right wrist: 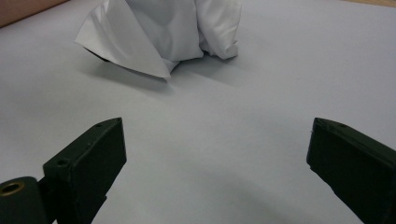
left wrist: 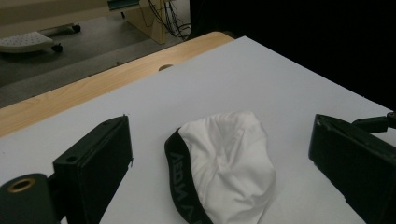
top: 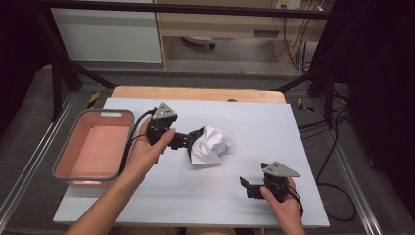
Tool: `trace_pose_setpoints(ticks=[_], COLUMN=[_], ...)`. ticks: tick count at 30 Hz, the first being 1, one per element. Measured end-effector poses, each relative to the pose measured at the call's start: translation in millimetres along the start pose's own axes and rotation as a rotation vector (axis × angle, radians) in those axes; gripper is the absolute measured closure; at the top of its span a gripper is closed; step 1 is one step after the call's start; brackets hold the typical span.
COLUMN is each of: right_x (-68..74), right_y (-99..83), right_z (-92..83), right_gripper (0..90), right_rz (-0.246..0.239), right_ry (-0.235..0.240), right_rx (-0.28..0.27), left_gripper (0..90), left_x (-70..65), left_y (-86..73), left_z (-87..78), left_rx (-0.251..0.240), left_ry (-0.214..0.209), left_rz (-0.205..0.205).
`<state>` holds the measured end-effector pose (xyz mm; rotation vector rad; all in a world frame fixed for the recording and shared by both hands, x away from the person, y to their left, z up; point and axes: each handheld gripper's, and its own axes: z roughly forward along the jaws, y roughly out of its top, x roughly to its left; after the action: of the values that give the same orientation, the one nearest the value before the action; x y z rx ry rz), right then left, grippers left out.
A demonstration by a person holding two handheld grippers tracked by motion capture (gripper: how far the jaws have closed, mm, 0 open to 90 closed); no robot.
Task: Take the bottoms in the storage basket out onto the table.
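The left gripper is held with its jaws spread wide, and between them — straight ahead, just beyond the tips — lies a crumpled white garment with a black lettered waistband. It rests near the middle of the white table sheet, the band end turned toward this gripper. The right gripper, jaws likewise spread and empty, is well apart, so the left is judged better placed. A pink bin stands at the left edge.
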<state>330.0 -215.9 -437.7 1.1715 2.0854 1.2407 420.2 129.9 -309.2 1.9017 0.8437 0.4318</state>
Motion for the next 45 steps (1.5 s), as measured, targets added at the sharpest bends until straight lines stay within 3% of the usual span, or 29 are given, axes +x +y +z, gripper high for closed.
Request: trace_pose_setpoints(ticks=[9, 19, 24, 29, 38, 45], right_x=[-2.0, -2.4, -1.8, -2.3, -4.4, -6.4], right_y=[-1.1, -0.6, -1.7, -2.8, -1.5, -3.4], right_z=[0.2, 0.4, -1.8, -2.3, -0.9, -3.8], right_gripper=[5.1, 5.0, 5.1, 5.1, 5.3, 5.2], right_rz=[0.01, 0.017, 0.015, 0.021, 0.02, 0.022], right_ry=[-0.005, -0.001, -0.005, -0.01, -0.012, -0.02], right_rx=[-0.002, -0.004, -0.006, -0.003, -0.005, -0.009], left_gripper=[5.9, 5.9, 5.9, 5.9, 5.8, 5.8], left_x=[8.4, 23.9, 35.0, 44.0, 63.5, 68.1], left_y=[0.1, -6.9, -11.9, -19.7, -38.1, -40.4], left_z=[-19.8, -47.4, -69.6, -82.4, -92.1, -100.8], left_rx=[0.001, -0.016, -0.034, -0.027, -0.032, -0.04], left_ry=[0.008, 0.049, 0.087, 0.093, 0.125, 0.142], left_rz=[0.009, -0.016, -0.033, -0.046, -0.089, -0.094])
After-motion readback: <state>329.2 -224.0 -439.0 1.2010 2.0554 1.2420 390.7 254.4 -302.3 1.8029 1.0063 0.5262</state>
